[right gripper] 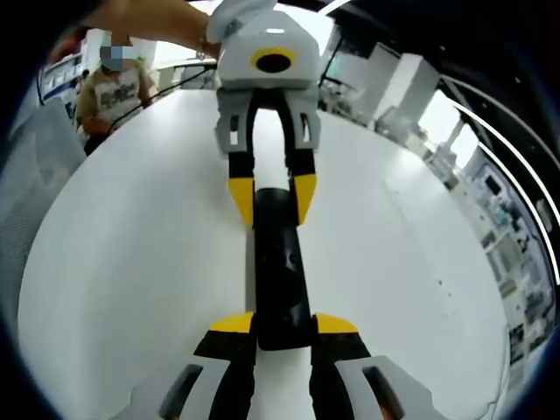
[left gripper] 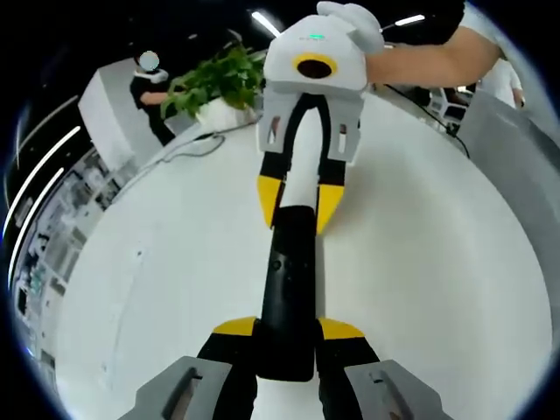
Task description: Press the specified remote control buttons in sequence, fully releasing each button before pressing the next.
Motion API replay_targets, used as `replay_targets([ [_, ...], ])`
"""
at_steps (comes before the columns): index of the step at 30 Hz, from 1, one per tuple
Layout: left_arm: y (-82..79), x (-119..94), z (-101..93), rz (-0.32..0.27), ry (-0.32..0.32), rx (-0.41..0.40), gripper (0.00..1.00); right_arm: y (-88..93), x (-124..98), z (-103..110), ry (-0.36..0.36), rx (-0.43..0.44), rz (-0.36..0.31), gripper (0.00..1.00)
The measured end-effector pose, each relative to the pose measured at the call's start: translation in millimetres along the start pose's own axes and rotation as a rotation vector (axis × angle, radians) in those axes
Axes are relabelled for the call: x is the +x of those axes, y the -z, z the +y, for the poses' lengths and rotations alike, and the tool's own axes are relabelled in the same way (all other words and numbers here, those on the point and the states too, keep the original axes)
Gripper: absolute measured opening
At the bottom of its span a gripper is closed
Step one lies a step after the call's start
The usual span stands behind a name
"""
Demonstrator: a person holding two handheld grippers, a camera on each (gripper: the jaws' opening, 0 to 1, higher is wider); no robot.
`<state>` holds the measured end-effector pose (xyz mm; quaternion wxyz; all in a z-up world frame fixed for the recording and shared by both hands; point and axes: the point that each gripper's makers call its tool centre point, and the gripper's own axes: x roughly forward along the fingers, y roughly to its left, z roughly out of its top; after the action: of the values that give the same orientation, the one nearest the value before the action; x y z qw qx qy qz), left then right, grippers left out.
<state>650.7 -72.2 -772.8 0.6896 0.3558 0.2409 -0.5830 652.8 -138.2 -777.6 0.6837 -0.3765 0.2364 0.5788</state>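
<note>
A long black remote control (left gripper: 293,262) is held lengthwise above the white table (left gripper: 157,289) between the two grippers. My left gripper (left gripper: 289,328) is shut on its near end, the yellow-tipped jaws pressing both sides. My right gripper (left gripper: 297,203) comes in from the top and clamps the far end. In the right gripper view the same remote control (right gripper: 278,262) runs from my right gripper (right gripper: 284,324) up to my left gripper (right gripper: 273,197). A small button shows on the remote's dark face; other buttons are too dark to tell.
A potted green plant (left gripper: 219,79) and a cable (left gripper: 188,144) sit at the table's far edge, with a person (left gripper: 149,87) behind them. A seated person (right gripper: 114,87) is beyond the table (right gripper: 131,262). Shelves (right gripper: 516,245) line the right side.
</note>
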Motion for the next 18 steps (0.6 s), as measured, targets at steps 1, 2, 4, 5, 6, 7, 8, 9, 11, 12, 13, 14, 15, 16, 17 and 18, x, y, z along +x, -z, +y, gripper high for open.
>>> replay_targets([
  [1, 0.2, 0.3, -0.1, 0.001, 0.000, -0.005, 0.24, 0.5, 0.5, 0.1, -0.002, 0.003, 0.001, 0.20],
  [2, 0.3, 0.6, 0.1, 0.001, 0.001, -0.004, 0.24, 0.8, 0.9, 0.2, -0.003, 0.004, 0.002, 0.20],
  [4, 1.0, 1.4, 0.4, 0.005, 0.004, -0.005, 0.24, 1.0, 1.2, 0.6, -0.005, 0.005, 0.002, 0.20],
  [5, 1.2, 1.7, 0.5, 0.005, 0.005, -0.006, 0.24, 1.1, 1.3, 0.7, -0.006, 0.004, 0.003, 0.20],
  [6, 1.5, 2.1, 0.8, 0.005, 0.006, -0.008, 0.24, 1.2, 1.4, 0.6, -0.006, 0.003, 0.003, 0.20],
  [7, 1.7, 2.6, 1.1, 0.005, 0.007, -0.011, 0.24, 1.2, 1.9, -0.1, -0.009, 0.005, 0.002, 0.20],
  [8, 1.7, 2.5, 1.1, 0.005, 0.007, -0.011, 0.24, 1.3, 2.1, -0.7, -0.009, 0.007, 0.001, 0.20],
  [9, 1.7, 2.5, 1.1, 0.006, 0.008, -0.013, 0.24, 1.3, 2.3, -0.9, -0.011, 0.007, 0.001, 0.20],
  [11, 1.9, 2.5, 1.1, 0.008, 0.009, -0.015, 0.24, 1.0, 2.8, -1.5, -0.013, 0.010, -0.001, 0.20],
  [12, 2.2, 2.5, 1.4, 0.009, 0.008, -0.017, 0.24, 0.8, 3.3, -1.7, -0.015, 0.012, -0.004, 0.20],
  [13, 2.6, 2.4, 1.6, 0.009, 0.010, -0.020, 0.24, 0.7, 3.5, -1.8, -0.019, 0.016, -0.005, 0.20],
  [14, 2.8, 2.3, 1.6, 0.010, 0.011, -0.023, 0.24, 0.5, 3.8, -2.0, -0.021, 0.017, -0.006, 0.20],
  [15, 3.0, 2.3, 1.7, 0.010, 0.010, -0.025, 0.24, 0.3, 4.1, -2.2, -0.022, 0.016, -0.008, 0.20],
  [16, 3.3, 2.2, 2.1, 0.010, 0.011, -0.030, 0.24, 0.2, 4.4, -2.4, -0.023, 0.017, -0.008, 0.20],
  [17, 3.6, 2.2, 2.3, 0.010, 0.013, -0.035, 0.24, 0.2, 4.5, -2.3, -0.025, 0.019, -0.008, 0.20],
  [18, 3.8, 2.2, 2.6, 0.008, 0.016, -0.040, 0.24, 0.2, 4.7, -2.2, -0.028, 0.022, -0.010, 0.20],
])
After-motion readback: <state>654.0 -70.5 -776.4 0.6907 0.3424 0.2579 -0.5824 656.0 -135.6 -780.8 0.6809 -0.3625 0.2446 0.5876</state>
